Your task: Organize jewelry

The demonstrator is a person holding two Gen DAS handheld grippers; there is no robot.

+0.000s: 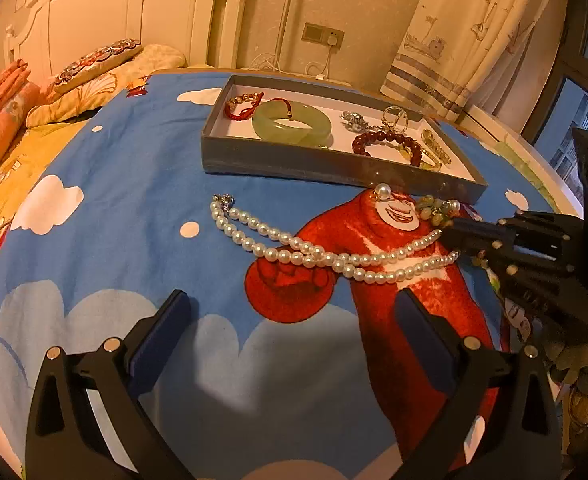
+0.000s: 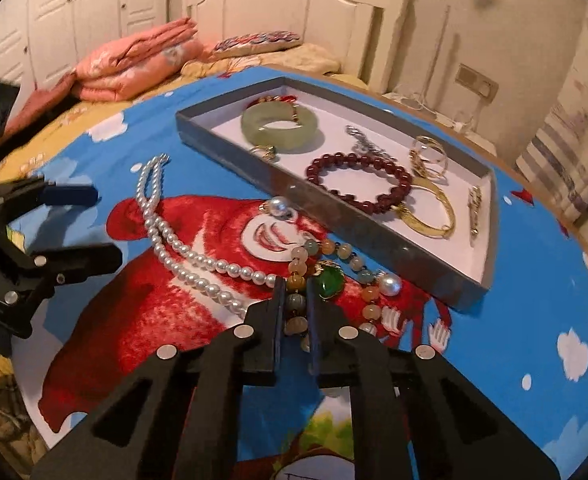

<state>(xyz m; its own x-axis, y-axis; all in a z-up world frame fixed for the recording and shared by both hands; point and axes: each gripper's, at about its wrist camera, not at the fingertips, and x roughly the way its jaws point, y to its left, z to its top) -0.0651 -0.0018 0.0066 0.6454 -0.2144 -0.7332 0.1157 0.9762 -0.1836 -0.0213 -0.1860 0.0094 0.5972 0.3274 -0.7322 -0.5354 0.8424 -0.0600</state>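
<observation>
Lay on the blue cartoon sheet (image 2: 494, 340), near the grey tray (image 2: 394, 248): a stone bead bracelet (image 2: 296, 276), pinched by the right gripper (image 2: 296, 300). Beside it, a pearl necklace (image 1: 314, 256). Left gripper (image 1: 289, 312) spread wide, holding nothing, nearer than the pearls.

A blue cartoon sheet (image 1: 133, 184) printed with white clouds and a big red bear (image 2: 181, 264) covers the counter. Behind it lies a bed with a yellow quilt (image 1: 5, 152), a folded pink blanket (image 2: 133, 64) and a patterned pillow (image 1: 97, 62) against a white headboard (image 2: 294, 4). White wardrobe doors (image 2: 73, 12) stand beyond. On the wall sit a switch plate (image 1: 314, 33) and a socket with a white charger plugged in (image 1: 335, 40). A curtain printed with boats (image 1: 454, 32) hangs beside a dark-framed window (image 1: 586, 92).
</observation>
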